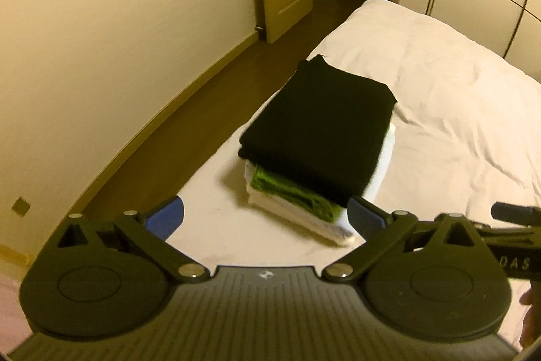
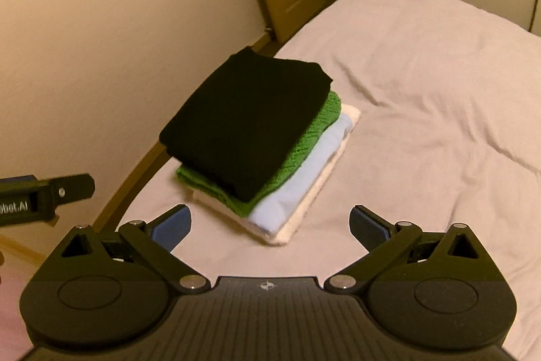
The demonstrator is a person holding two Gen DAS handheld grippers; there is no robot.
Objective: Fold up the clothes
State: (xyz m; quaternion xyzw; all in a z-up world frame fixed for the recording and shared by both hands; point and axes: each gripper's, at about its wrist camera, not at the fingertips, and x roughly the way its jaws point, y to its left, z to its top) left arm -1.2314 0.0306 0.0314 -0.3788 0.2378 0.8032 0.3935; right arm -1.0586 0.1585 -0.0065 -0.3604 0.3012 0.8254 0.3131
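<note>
- Bed [image 2: 422,124] — covered by a pale, wrinkled sheet.
- Stack of folded clothes [image 2: 257,137] rests on it near the wall-side edge — black piece topmost.

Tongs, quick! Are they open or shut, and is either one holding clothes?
Left tongs: open, holding nothing, just short of the stack.
Right tongs: open, holding nothing, apart from the stack.

A stack of folded clothes lies near the bed's [image 2: 422,90] left edge: a black garment [image 2: 247,120] on top, a green knit [image 2: 304,141] beneath it, then a pale blue piece [image 2: 297,192], and a white one [image 2: 321,188] at the bottom.
</note>
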